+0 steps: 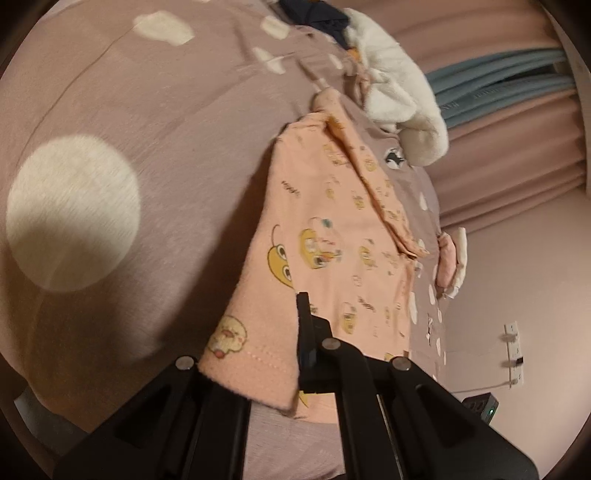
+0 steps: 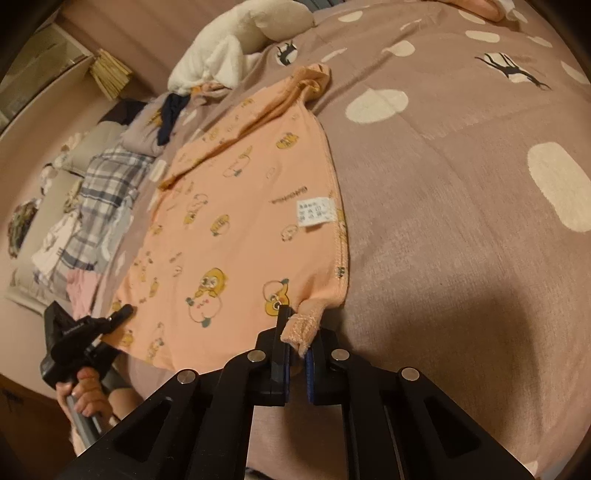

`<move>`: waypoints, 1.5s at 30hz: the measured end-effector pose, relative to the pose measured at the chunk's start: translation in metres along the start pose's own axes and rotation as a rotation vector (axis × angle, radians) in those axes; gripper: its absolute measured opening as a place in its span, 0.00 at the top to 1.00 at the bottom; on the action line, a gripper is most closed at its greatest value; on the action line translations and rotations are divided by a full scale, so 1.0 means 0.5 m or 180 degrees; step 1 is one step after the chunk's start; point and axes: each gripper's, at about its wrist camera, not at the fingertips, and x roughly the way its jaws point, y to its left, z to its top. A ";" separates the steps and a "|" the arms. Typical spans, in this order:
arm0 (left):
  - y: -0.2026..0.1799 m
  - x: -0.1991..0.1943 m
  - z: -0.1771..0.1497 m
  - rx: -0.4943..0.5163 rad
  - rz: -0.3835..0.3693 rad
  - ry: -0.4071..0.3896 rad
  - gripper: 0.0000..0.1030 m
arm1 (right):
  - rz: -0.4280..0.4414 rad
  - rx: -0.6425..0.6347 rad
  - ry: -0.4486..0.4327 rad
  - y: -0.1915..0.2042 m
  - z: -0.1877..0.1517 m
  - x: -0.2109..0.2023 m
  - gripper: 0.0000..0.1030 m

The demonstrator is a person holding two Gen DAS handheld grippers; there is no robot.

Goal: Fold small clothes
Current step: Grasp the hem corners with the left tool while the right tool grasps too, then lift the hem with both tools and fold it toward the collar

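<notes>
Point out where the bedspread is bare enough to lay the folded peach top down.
Bare bedspread lies along the peach top's labelled edge, running out past the big cream dots. The other side is crowded: plaid clothes, a dark garment and a white fluffy piece by the neckline.

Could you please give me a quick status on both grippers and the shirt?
Left gripper shut on shirt hem. Right gripper shut on other hem corner. Shirt flat on bedspread. Nothing in the way.

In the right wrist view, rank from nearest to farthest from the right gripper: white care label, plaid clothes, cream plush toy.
1. white care label, just ahead on the peach shirt.
2. plaid clothes, far left.
3. cream plush toy, top, beyond the shirt.
</notes>
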 end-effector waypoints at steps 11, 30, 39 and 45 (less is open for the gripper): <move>-0.049 -0.006 0.031 0.0147 -0.0246 -0.0013 0.98 | 0.0297 -0.0154 -0.0287 0.030 0.039 -0.036 0.92; -0.183 0.154 0.257 0.0193 -0.0635 0.0177 0.98 | 0.0208 -0.0544 -0.0364 0.118 0.283 0.004 0.92; -0.185 0.240 0.348 0.0152 -0.0523 0.0143 0.99 | -0.0187 -0.0719 -0.0301 0.156 0.379 0.055 0.92; -0.202 0.289 0.421 0.0137 -0.0501 0.0083 0.99 | -0.0186 -0.0659 -0.0212 0.147 0.450 0.100 0.93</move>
